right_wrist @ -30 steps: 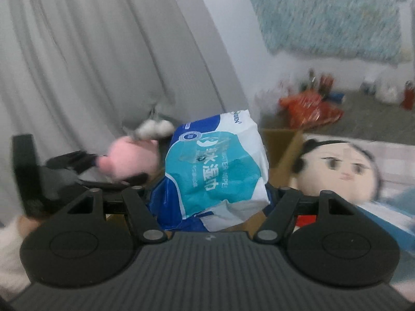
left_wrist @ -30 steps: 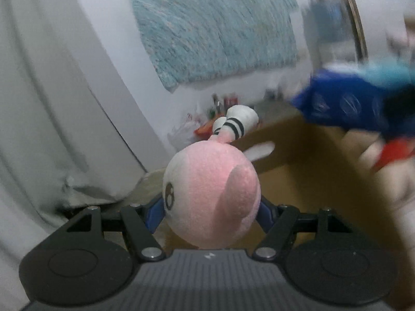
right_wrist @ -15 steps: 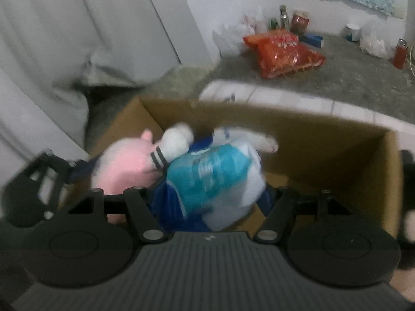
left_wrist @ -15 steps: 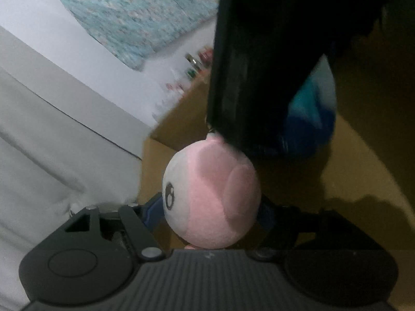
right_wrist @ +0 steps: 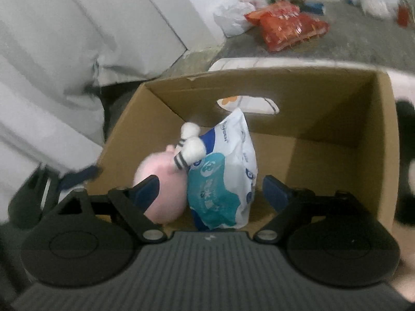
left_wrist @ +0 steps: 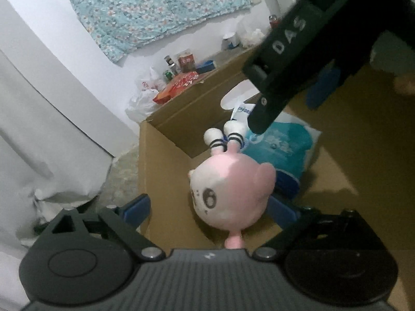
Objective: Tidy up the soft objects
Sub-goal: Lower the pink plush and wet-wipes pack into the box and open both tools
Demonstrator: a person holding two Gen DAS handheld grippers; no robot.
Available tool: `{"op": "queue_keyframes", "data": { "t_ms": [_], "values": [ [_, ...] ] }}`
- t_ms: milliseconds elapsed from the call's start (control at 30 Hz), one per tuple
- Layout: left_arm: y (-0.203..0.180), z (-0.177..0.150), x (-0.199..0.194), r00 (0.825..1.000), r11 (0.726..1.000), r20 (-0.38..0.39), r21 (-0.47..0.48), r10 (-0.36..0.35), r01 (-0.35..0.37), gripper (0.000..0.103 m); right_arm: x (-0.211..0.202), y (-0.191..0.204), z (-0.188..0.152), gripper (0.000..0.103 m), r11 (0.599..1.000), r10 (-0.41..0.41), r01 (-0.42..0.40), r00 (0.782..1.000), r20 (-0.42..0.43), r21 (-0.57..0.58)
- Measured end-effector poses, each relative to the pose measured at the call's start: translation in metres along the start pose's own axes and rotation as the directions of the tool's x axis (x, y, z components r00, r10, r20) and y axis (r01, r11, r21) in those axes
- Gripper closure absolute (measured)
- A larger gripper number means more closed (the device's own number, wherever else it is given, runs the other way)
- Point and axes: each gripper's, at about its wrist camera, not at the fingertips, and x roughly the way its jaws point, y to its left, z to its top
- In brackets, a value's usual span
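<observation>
Hovering over: the cardboard box [right_wrist: 384,140], both grippers angled down into it.
Left gripper [left_wrist: 210,207]: jaws had just been opening and stood spread wide; the pink plush [left_wrist: 230,189] sat between the blue pads, the left pad clearly off it, contact on the right pad hard to tell.
Right gripper [right_wrist: 210,191]: jaws had just been opening too, spread, with the wet-wipes pack [right_wrist: 225,178] between them and clear of both pads.
Left view only: the plush's face with one dark eye, and the black body of the other gripper [left_wrist: 298,51] crossing the top right, lettered "DAS".
Right view only: the whole box interior, plush leaning against the pack in the left half, right half bare, oval handle hole [right_wrist: 249,105] in the far wall.
Beyond the box: red snack bag [right_wrist: 288,23] and white plastic bag [right_wrist: 233,15] on the grey floor by the wall.
</observation>
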Motion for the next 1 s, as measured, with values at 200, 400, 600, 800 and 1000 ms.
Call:
{"op": "queue_keyframes", "data": {
  "t_ms": [200, 400, 600, 800, 1000],
  "values": [
    [0.011, -0.004, 0.014, 0.994, 0.992, -0.07, -0.098, -0.088, 0.081, 0.04, 0.008, -0.023, -0.004, 0.054, 0.997, -0.017, 0.024, 0.994, -0.104, 0.068],
    [0.007, 0.009, 0.027, 0.987, 0.979, -0.041, -0.134, -0.157, 0.15, 0.033, 0.035, -0.03, 0.011, 0.055, 0.993, -0.065, 0.076, 0.989, -0.13, 0.087],
    [0.022, 0.017, 0.038, 0.989, 0.955, -0.036, -0.265, -0.144, 0.13, 0.042, 0.065, -0.056, 0.005, 0.068, 0.967, -0.007, 0.046, 0.988, -0.154, 0.252],
    [0.01, 0.022, 0.034, 0.996, 0.956, -0.024, -0.283, -0.089, 0.079, 0.044, 0.049, -0.062, -0.017, 0.073, 0.948, -0.036, 0.055, 0.997, -0.068, 0.315],
    [-0.002, 0.031, 0.035, 0.998, 0.983, -0.021, -0.176, -0.052, 0.048, 0.042, 0.039, -0.073, -0.045, 0.073, 0.874, -0.079, 0.029, 0.994, 0.082, 0.485]
  ]
}}
